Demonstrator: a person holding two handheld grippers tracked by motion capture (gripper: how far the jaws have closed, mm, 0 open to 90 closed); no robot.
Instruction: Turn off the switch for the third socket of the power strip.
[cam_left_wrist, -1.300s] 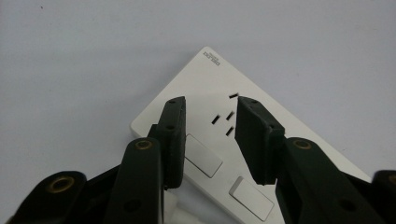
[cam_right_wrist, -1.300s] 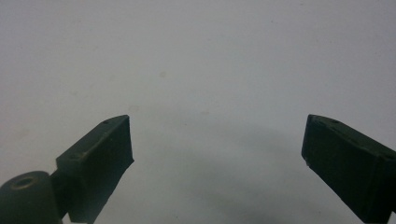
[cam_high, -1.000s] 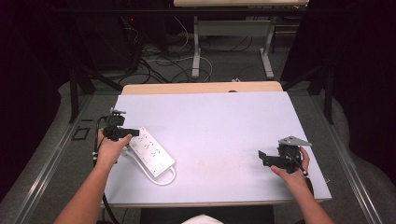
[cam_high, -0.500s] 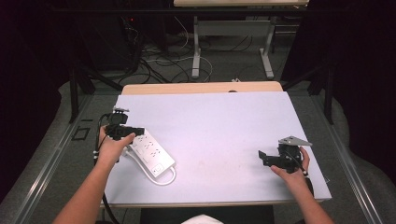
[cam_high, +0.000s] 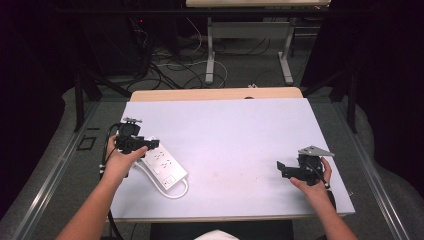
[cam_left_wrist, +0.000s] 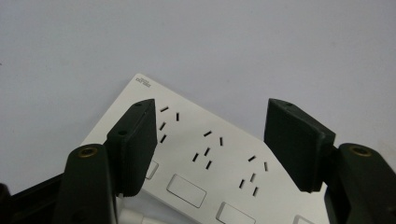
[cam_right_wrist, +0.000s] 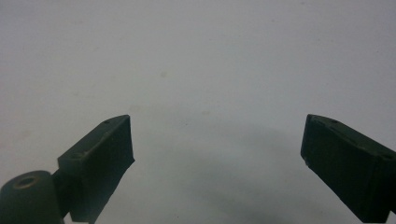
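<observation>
A white power strip with several sockets and switches lies on the pale table at the left, its white cord looping at the near end. My left gripper hovers just above the strip's far end, jaws wide apart. In the left gripper view the power strip lies below and between the open jaws of the left gripper, with nothing gripped. My right gripper sits at the table's right side, open, over bare table surface; the right gripper holds nothing.
A light wooden table edge borders the far side. Beyond it are metal desk legs and tangled cables on the floor. A black cable trails from the left gripper past the table's left edge.
My left gripper has shifted slightly toward the right and nearer, over the power strip's far end. The right gripper has stayed where it was.
</observation>
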